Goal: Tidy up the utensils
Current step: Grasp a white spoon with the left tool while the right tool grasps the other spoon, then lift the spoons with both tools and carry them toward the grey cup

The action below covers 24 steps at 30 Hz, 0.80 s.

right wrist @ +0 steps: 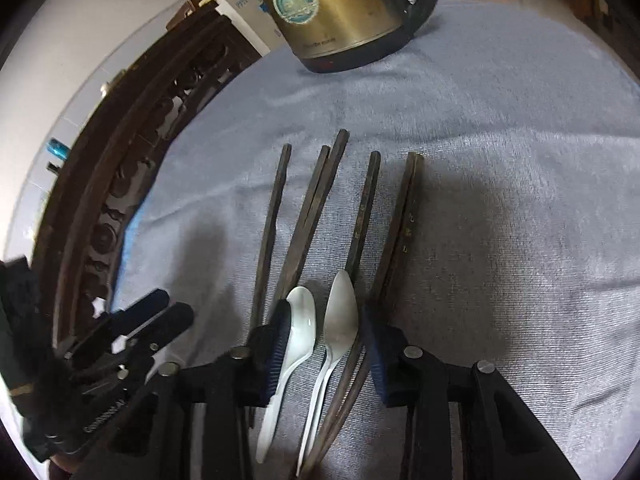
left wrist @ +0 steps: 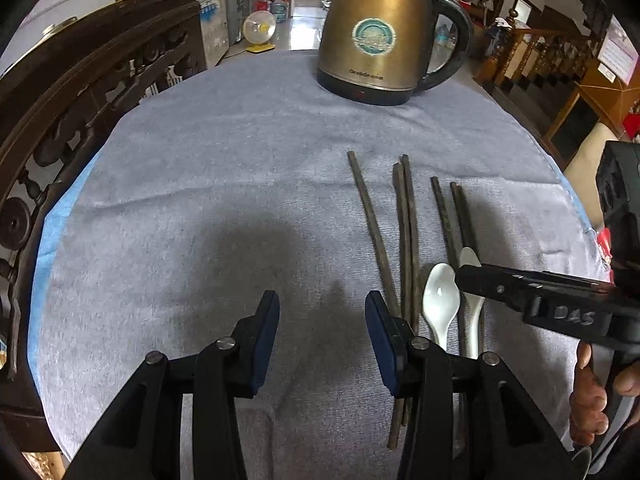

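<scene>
Several dark wooden chopsticks [left wrist: 406, 236] lie side by side on the grey cloth [left wrist: 224, 184], pointing away from me; they also show in the right wrist view [right wrist: 316, 204]. Two white ceramic spoons [left wrist: 439, 300] lie among their near ends, bowls up, and appear in the right wrist view [right wrist: 300, 332]. My left gripper [left wrist: 322, 344] is open and empty, just left of the chopsticks. My right gripper [right wrist: 324, 356] is open and hangs low over the spoons, its jaws on either side of both spoons and two chopsticks; its side shows in the left wrist view [left wrist: 532, 292].
A brass electric kettle [left wrist: 376, 32] stands at the far edge of the cloth. A carved dark wooden chair back [left wrist: 80, 92] curves along the left side. The left gripper shows at the lower left of the right wrist view [right wrist: 132, 332].
</scene>
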Motion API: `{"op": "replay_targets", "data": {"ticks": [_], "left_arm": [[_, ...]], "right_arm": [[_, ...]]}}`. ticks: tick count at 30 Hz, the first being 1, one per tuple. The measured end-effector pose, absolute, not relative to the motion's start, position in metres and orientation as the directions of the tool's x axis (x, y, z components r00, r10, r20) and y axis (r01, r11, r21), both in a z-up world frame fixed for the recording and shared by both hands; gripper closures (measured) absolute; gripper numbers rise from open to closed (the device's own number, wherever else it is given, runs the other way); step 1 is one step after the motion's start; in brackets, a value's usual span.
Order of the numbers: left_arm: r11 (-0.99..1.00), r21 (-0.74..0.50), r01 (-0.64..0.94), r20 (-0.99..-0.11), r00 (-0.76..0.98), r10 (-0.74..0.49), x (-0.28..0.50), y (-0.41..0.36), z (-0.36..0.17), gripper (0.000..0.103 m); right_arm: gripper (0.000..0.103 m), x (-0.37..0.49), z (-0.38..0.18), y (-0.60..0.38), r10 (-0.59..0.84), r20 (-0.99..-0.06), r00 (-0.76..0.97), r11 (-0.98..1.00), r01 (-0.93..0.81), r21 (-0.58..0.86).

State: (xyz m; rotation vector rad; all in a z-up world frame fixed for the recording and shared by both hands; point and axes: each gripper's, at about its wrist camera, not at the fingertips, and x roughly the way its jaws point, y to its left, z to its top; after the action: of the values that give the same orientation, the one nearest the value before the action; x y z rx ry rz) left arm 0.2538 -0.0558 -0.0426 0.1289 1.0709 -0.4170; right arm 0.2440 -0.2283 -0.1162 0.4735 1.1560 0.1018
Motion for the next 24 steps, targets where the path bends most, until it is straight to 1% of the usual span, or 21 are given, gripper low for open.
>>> {"op": "replay_targets", "data": {"ticks": [1,6,8,13,15,17,18,19,20,22,24], "left_arm": [[0.91,-0.101,0.402,-0.871,0.407,-0.276,0.254,-0.059,-0.042,0.057],[0.884,-0.083,0.461,-0.872,0.395,-0.288,0.25,-0.08,-0.044,0.057],[0.87,-0.079,0.486,-0.872,0.389,-0.296,0.25,-0.092,-0.046,0.057],[0.826,-0.061,0.561,-0.869,0.378,-0.32,0.249,-0.124,-0.051,0.057],[0.804,-0.055,0.592,-0.866,0.372,-0.334,0.249,-0.135,-0.053,0.063],[0.782,-0.067,0.62,-0.871,0.347,-0.349,0.249,-0.142,-0.056,0.073],[0.771,-0.072,0.632,-0.873,0.334,-0.355,0.248,-0.145,-0.057,0.074],[0.764,-0.073,0.641,-0.88,0.319,-0.352,0.247,-0.148,-0.06,0.079],[0.763,-0.073,0.642,-0.885,0.312,-0.347,0.246,-0.148,-0.061,0.086],[0.763,-0.082,0.641,-0.892,0.293,-0.343,0.247,-0.15,-0.068,0.096],[0.764,-0.084,0.64,-0.889,0.298,-0.348,0.246,-0.148,-0.071,0.098]], "right_arm": [[0.096,0.245,-0.118,-0.227,0.304,-0.863,0.403,0.904,0.165,0.395],[0.095,0.231,-0.12,-0.242,0.322,-0.832,0.452,0.878,0.186,0.441],[0.095,0.22,-0.119,-0.254,0.342,-0.804,0.486,0.856,0.191,0.48],[0.095,0.187,-0.105,-0.277,0.338,-0.755,0.562,0.837,0.189,0.514],[0.096,0.177,-0.104,-0.284,0.328,-0.749,0.575,0.834,0.196,0.515],[0.096,0.169,-0.102,-0.289,0.316,-0.749,0.583,0.838,0.198,0.508],[0.096,0.168,-0.103,-0.287,0.311,-0.749,0.585,0.84,0.2,0.504],[0.096,0.166,-0.103,-0.288,0.306,-0.75,0.587,0.84,0.204,0.502],[0.096,0.163,-0.103,-0.289,0.305,-0.748,0.589,0.839,0.206,0.504],[0.096,0.16,-0.102,-0.29,0.304,-0.744,0.595,0.837,0.206,0.507],[0.096,0.156,-0.102,-0.29,0.302,-0.741,0.6,0.836,0.207,0.508]]}}
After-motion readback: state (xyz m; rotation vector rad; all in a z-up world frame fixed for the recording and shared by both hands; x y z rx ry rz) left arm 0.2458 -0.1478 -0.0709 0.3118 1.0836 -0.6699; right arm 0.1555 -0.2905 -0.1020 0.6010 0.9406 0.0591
